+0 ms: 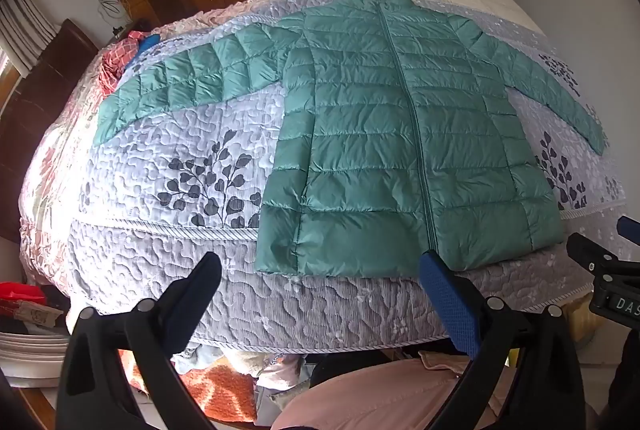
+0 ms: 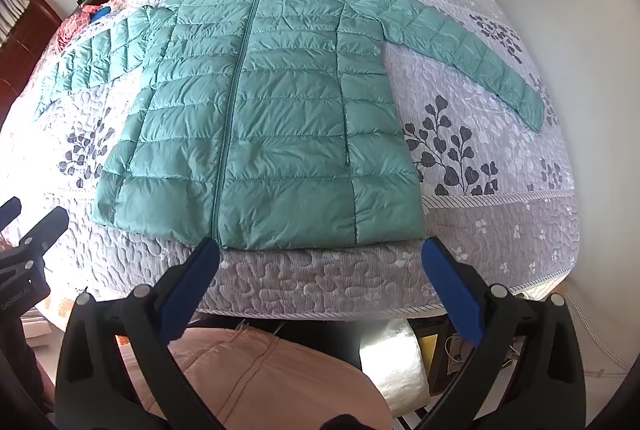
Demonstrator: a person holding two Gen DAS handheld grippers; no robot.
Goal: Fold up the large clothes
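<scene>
bed (image 2: 500,222) | green jacket (image 2: 272,117) flat, zipped | both jaws wide, empty, above hem

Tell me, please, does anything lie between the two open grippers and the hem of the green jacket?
Nothing visible does. Only bare quilt separates the right gripper and left gripper from the jacket, which lies flat.
</scene>
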